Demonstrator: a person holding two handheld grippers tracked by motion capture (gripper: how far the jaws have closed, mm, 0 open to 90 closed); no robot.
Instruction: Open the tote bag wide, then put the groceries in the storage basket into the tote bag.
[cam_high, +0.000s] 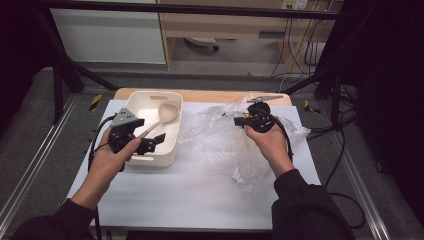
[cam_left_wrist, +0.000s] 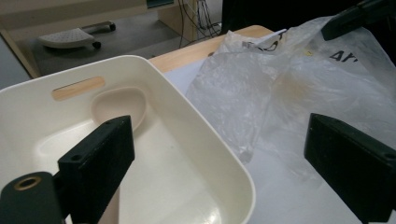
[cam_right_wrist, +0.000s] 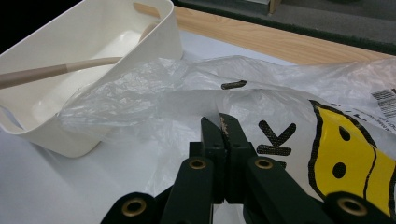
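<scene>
A white plastic bin (cam_high: 171, 145) stands at the table's left with a wooden spoon (cam_high: 165, 114) lying in it, bowl toward the far end. My left gripper (cam_high: 147, 131) hovers over the bin's near part, open wide. Its jaws straddle the bin's rim (cam_left_wrist: 205, 140), and the spoon's bowl (cam_left_wrist: 119, 105) lies ahead. A crumpled clear plastic bag (cam_high: 227, 142) with yellow and black print (cam_right_wrist: 348, 163) lies right of the bin. My right gripper (cam_high: 256, 118) is shut at the bag's raised top; its jaws (cam_right_wrist: 223, 127) are pressed together against the film.
White sheet (cam_high: 190, 195) covers a wooden table whose far edge (cam_high: 210, 95) shows. Black frame legs (cam_high: 59, 85) stand at both sides. Cables (cam_high: 345, 150) trail off the right edge. The near half of the sheet is bare.
</scene>
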